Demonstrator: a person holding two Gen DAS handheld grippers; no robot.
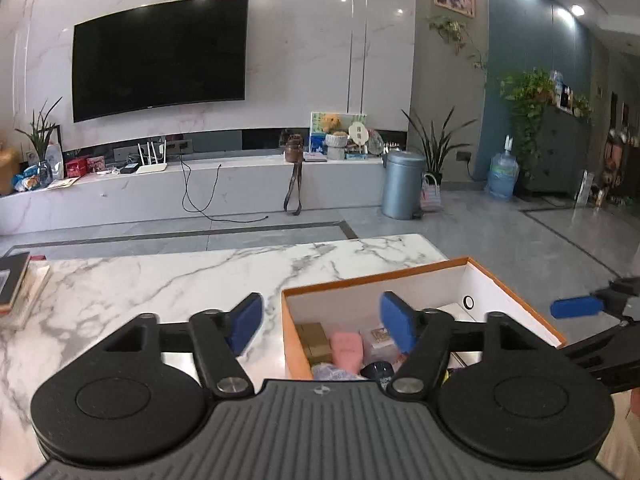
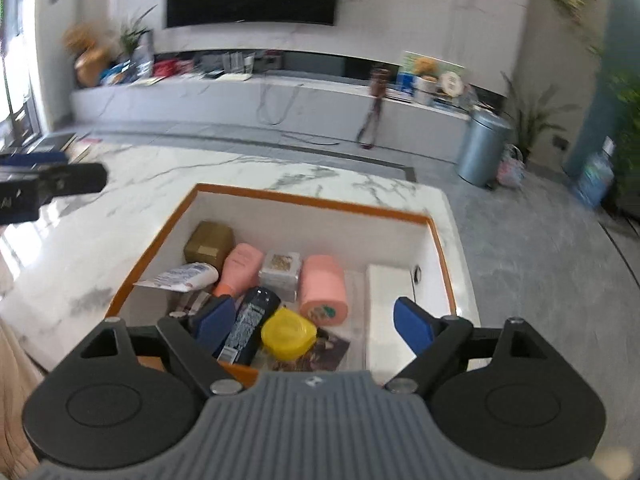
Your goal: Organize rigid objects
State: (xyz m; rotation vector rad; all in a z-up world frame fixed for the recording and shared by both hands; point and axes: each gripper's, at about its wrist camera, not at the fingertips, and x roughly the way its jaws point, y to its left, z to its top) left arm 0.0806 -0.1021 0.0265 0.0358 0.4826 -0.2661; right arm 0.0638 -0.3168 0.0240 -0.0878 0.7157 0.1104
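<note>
An orange-edged cardboard box with white inner walls sits on a white marble table, near its far right corner. Inside lie a tan carton, a white tube, a pink bottle, a small silver box, a pink cylinder, a dark can, a yellow lidded tub and a flat white box.

The right tongs hang above the box's near edge, spread wide, blue pads gripping nothing. The left tongs hover over the box's left wall, likewise wide apart and empty, one pad over the table, the other over the box.

A stack of books rests at the table's left edge.
</note>
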